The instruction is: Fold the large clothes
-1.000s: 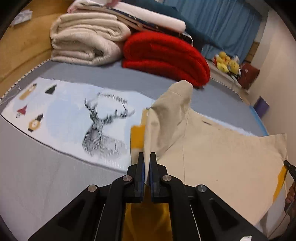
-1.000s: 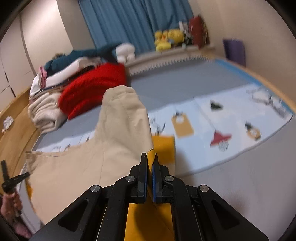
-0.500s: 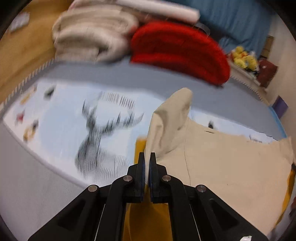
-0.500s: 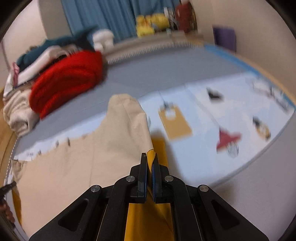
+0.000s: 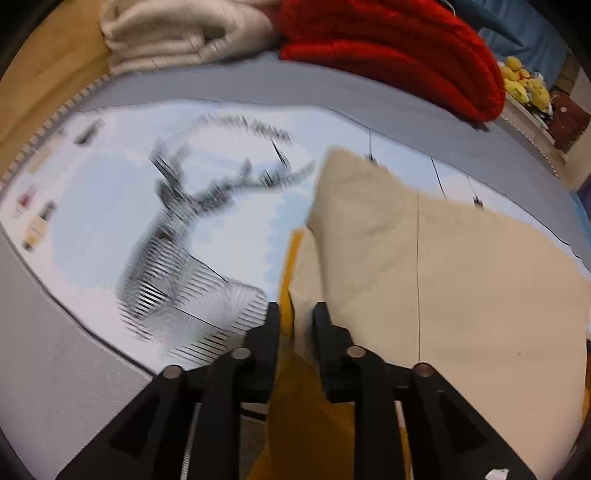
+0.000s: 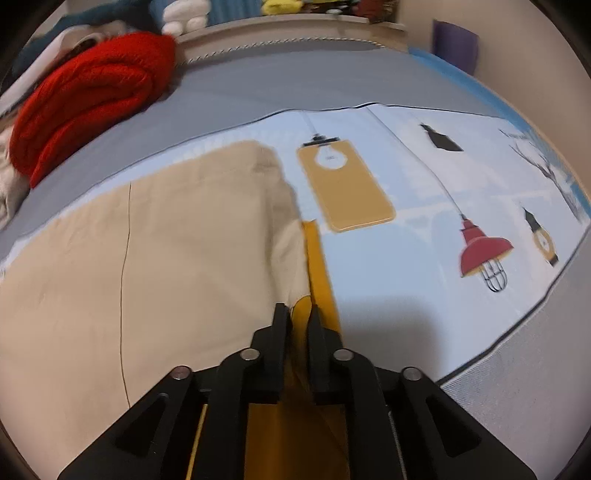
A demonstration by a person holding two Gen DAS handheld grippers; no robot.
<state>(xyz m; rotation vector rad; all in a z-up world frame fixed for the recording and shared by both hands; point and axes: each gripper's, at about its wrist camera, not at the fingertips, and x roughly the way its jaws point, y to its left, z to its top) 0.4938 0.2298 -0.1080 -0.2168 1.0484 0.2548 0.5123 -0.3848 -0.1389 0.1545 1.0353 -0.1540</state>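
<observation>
The left gripper [image 5: 295, 310] has just been opening; its jaws stand narrowly apart with the edge of the garment [image 5: 461, 288] between them, the pads no longer pinching it. The right gripper [image 6: 298, 314] has likewise just been opening to a narrow gap, with the cloth's yellow lining between its fingers [image 6: 280, 321] and loose. There is one garment, beige outside and yellow inside, lying mostly flat on the printed mat [image 5: 110, 206]; from the left fingers it spreads ahead and to the right, from the right fingers ahead and to the left, so it lies between the two grippers. A raised fold of it runs straight ahead of each pair of fingers. Left of the left fingers, the mat with its deer print is bare, then grey bedding [image 5: 55, 369] out to the edge. Right of the right fingers, open mat carries four lamp prints before its dark edge and grey bedding. Far ahead, well apart from the fingers, lie one red blanket [image 5: 399, 48] and one folded cream blanket [image 5: 177, 33]; yellow plush toys [image 5: 524, 81] sit beyond, too small to count.
</observation>
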